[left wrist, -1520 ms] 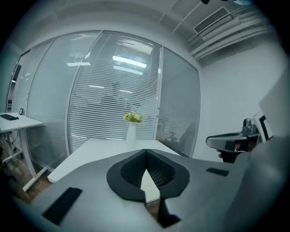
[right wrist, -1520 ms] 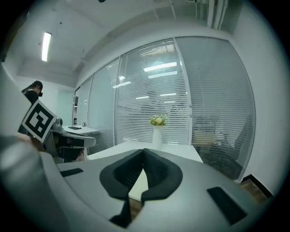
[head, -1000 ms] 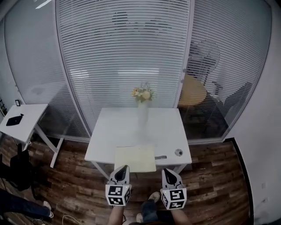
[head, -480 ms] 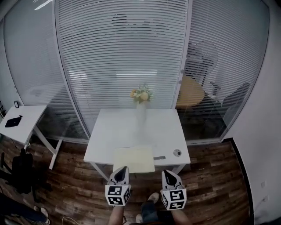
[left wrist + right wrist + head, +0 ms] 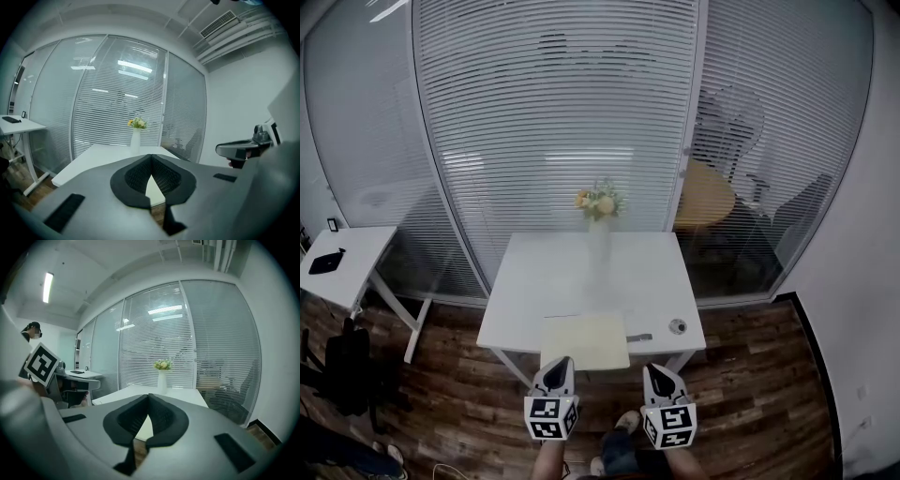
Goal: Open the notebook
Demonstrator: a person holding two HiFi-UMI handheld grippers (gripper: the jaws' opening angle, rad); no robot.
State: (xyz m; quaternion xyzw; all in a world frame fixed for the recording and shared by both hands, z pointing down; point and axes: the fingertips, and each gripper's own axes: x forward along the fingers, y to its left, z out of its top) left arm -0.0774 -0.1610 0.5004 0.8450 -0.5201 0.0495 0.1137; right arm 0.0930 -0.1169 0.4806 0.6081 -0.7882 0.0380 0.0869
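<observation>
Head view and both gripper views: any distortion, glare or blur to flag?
Head view: fisheye bows the blinds; the pale notebook is low-contrast on the white table. Left gripper view: dark round vignette, glare streaks on the glass. Right gripper view: same vignette, vase clear, shut tool softly blurred.

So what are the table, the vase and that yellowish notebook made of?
The white rectangular table looks like matte laminate or painted board: flat, even, little glare. The tall white vase seems ceramic, maybe plastic: smooth, opaque. The pale yellow notebook looks paper or card-covered, dull-surfaced.
</observation>
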